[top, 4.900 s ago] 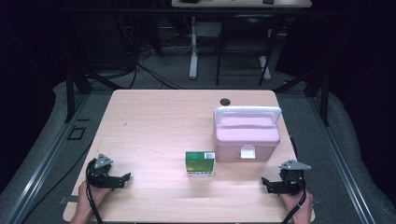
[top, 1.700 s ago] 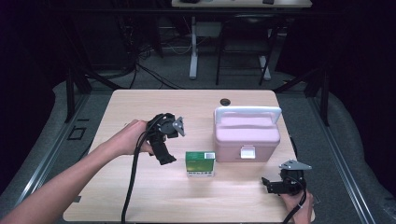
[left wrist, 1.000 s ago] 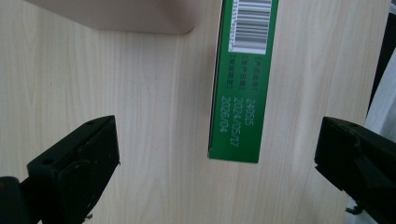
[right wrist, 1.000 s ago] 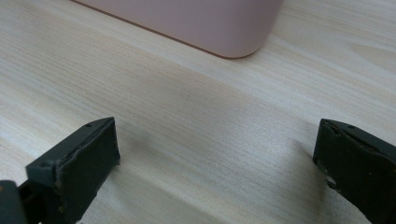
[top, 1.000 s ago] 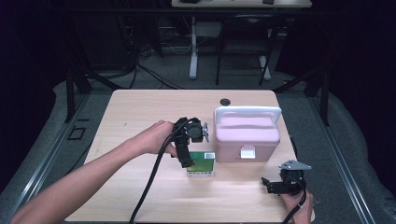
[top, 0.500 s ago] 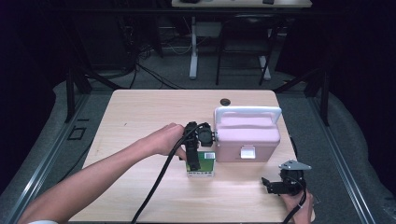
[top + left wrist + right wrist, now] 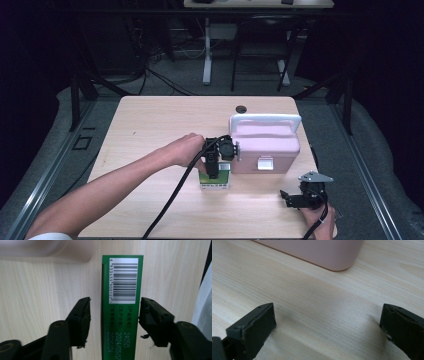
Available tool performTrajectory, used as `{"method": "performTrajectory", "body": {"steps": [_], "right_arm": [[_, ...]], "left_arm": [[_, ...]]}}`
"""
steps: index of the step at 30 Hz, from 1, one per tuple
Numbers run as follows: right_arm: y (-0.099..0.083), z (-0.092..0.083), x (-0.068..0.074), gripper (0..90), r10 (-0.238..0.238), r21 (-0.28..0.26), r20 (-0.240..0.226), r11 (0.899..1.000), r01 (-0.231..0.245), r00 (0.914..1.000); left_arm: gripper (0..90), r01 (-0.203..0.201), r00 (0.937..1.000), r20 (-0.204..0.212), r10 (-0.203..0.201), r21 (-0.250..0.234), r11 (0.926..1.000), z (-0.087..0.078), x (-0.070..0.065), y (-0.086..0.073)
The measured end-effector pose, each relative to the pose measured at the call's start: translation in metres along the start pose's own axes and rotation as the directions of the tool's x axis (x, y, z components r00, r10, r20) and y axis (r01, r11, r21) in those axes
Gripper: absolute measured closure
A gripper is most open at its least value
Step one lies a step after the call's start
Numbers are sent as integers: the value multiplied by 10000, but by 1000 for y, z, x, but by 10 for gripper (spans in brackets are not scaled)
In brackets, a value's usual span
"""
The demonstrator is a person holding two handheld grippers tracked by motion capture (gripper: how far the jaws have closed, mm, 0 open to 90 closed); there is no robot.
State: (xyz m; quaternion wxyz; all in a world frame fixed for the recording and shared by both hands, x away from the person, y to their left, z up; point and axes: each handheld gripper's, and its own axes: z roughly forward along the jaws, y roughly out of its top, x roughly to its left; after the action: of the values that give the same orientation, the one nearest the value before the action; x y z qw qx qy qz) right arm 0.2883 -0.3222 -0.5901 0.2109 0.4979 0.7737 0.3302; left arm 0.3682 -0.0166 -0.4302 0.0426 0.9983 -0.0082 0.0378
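Left gripper [image 7: 113, 322] down over the green carton [image 7: 121, 310], fingers just closing, narrow gaps left: grasp imminent. Right gripper [image 7: 327, 327] resting wide open.

We see a small green box [image 7: 120, 315] standing on the table [image 7: 150, 130], near the middle of its front edge and just beside the front left corner of the pink case [image 7: 265, 142]. Its narrow upturned face bears a white barcode label above lines of pale print and dates.
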Motion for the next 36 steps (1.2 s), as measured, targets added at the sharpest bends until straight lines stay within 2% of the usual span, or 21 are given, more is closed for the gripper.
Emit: {"method": "performTrajectory", "body": {"steps": [1, 4, 6, 8, 13, 20, 28, 32, 36], "right_arm": [[0, 0, 0, 0, 0, 0, 0, 10000, 0, 10000], [0, 0, 0, 0, 6, -1, -1, 10000, -6, 10000], [0, 0, 0, 0, 12, -2, 6, 10000, -12, 10000], [0, 0, 0, 0, 14, -11, 2, 10000, -14, 10000], [0, 0, 0, 0, 23, -12, 4, 10000, -23, 10000], [0, 0, 0, 0, 23, -11, 9, 10000, -23, 10000], [0, 0, 0, 0, 19, -6, 21, 10000, -19, 10000], [0, 0, 0, 0, 23, -6, 24, 10000, -23, 10000], [0, 0, 0, 0, 0, -6, 18, 10000, 0, 10000]], "left_arm": [[434, -1, 10000, 63, 1, 61, 10000, 1, 0, 1], [507, 84, 9998, 189, -87, 161, 9998, 4, 1, 2], [562, 128, 9990, 424, -139, 279, 9995, 6, 1, 2], [594, 81, 9991, 418, -96, 371, 9993, 6, 2, 2], [615, -35, 9983, 576, 8, 457, 9990, 6, 2, 3], [630, -102, 9983, 574, 70, 559, 9984, 6, 1, 3], [634, -233, 9979, 619, 213, 315, 9992, -1, -2, -1], [634, -90, 9983, 574, 73, 293, 9995, -6, -3, -6], [634, 230, 9988, 426, -236, 154, 9996, -13, -4, -16]]}}
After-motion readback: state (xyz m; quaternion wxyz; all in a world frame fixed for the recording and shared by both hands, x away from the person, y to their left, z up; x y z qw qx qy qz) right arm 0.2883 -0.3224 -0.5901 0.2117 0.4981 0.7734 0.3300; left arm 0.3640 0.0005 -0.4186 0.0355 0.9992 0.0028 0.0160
